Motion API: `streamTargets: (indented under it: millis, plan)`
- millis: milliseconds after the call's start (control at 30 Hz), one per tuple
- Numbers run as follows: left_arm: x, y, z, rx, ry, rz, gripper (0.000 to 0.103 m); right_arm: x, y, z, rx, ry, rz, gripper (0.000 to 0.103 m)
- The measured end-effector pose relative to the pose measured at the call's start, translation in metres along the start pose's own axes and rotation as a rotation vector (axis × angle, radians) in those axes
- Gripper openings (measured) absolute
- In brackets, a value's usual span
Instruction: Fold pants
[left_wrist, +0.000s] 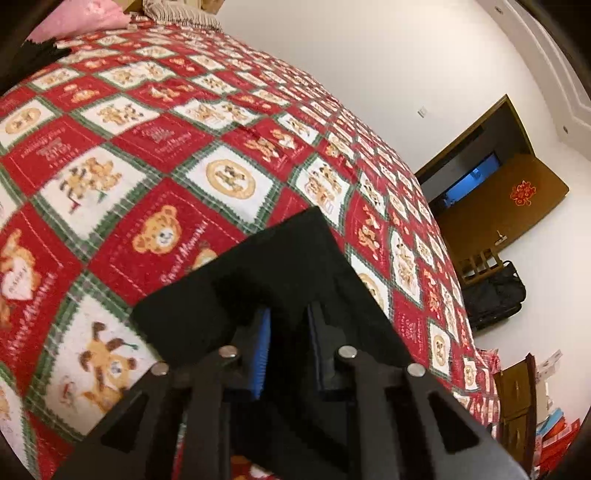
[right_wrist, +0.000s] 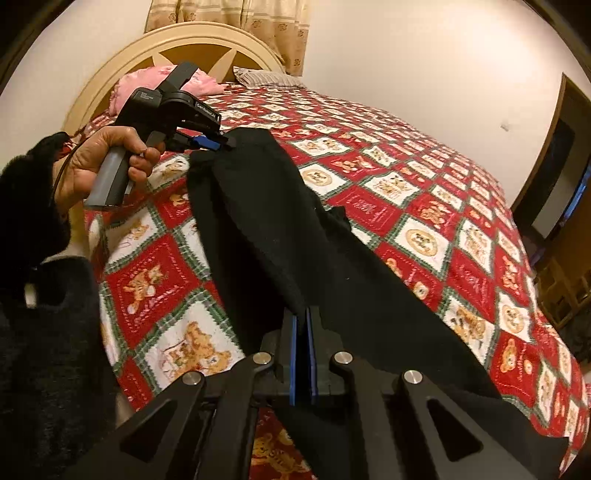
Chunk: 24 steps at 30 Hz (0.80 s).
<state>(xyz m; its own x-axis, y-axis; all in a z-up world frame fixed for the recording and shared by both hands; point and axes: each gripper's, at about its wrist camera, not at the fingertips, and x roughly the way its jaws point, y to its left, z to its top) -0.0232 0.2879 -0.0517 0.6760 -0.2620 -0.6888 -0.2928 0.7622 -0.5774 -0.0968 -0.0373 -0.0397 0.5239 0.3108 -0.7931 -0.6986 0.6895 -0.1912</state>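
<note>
Our right gripper is clamped on one edge of the black pants, the blue pads pressed nearly together on the cloth. Our left gripper, held by the hand, pinches the far end of the same garment; its own view shows black cloth between its jaws.

The pants hang stretched between both grippers above the bed, sagging onto the quilt along the right side.

Risks, as we judge them:
- Each grip takes only a thin edge. Unequal pulling may tear the cloth free from one gripper.
- The sagging side may drag and bunch on the quilt, spoiling the fold line.
- Slack in the span may let the legs twist out of alignment.
</note>
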Motion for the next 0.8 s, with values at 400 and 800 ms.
streamTargets:
  millis: [400,800]
  plan:
    - [-0.026,0.011,-0.015,0.098,-0.019,0.142,0.016,0.015,0.014,-0.015,-0.041,0.058,0.059,0.005]
    - [-0.035,-0.007,-0.022,0.295,-0.118,0.412,0.051,0.021,0.003,-0.02,0.036,0.086,0.043,0.018]
